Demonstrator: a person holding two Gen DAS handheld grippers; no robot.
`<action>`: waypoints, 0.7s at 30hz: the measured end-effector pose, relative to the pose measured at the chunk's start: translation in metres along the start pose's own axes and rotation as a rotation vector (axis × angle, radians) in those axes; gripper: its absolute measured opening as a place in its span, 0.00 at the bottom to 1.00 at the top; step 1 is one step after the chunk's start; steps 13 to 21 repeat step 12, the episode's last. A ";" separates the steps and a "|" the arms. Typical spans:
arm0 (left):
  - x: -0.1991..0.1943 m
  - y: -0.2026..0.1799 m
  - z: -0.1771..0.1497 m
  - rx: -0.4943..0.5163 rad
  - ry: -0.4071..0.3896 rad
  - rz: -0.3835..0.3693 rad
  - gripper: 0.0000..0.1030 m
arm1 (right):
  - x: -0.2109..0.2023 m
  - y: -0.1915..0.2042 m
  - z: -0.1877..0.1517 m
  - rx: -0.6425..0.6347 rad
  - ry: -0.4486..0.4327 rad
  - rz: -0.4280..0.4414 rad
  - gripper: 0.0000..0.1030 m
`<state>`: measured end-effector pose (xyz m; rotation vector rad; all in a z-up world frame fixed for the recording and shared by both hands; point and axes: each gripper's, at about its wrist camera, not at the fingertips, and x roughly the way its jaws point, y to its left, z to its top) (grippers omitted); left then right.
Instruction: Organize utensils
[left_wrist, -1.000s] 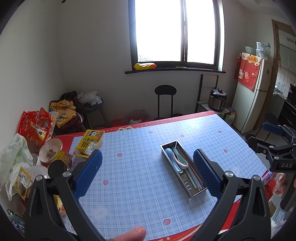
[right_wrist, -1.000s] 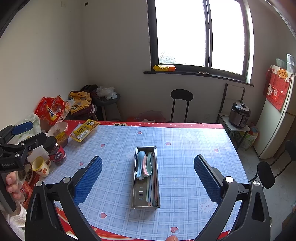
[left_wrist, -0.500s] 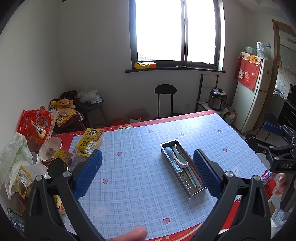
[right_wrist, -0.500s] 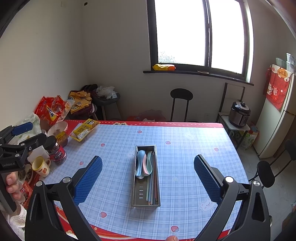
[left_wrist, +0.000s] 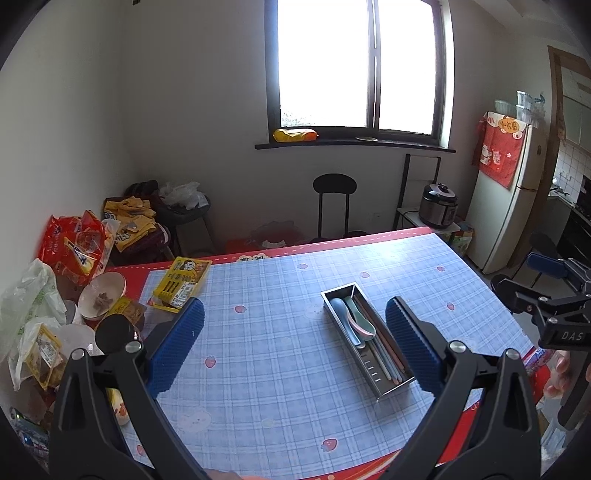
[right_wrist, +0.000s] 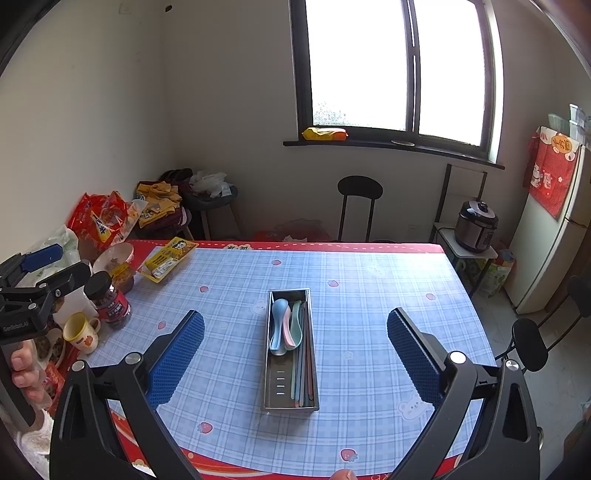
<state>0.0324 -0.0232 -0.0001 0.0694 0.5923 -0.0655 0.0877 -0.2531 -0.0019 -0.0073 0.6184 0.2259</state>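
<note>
Steel utensil tray (right_wrist: 290, 369) lengthwise toward window; left gripper (left_wrist: 293, 349), right gripper (right_wrist: 295, 354) agape.

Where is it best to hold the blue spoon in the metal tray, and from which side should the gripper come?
Grip the pale blue plastic spoon at its raised bowl end, coming straight down from above with the open right gripper. The narrow steel tray walls block a sideways approach, and its handle lies low among the others.
</note>
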 end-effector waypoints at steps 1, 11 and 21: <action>0.000 0.000 0.000 0.001 0.003 0.001 0.94 | 0.000 0.000 -0.001 0.000 0.001 -0.001 0.94; 0.000 -0.010 0.003 0.047 0.010 0.051 0.94 | 0.001 -0.001 -0.002 0.002 0.003 -0.006 0.94; -0.001 -0.010 0.003 0.049 0.009 0.052 0.94 | 0.000 -0.001 -0.003 0.003 0.005 -0.007 0.94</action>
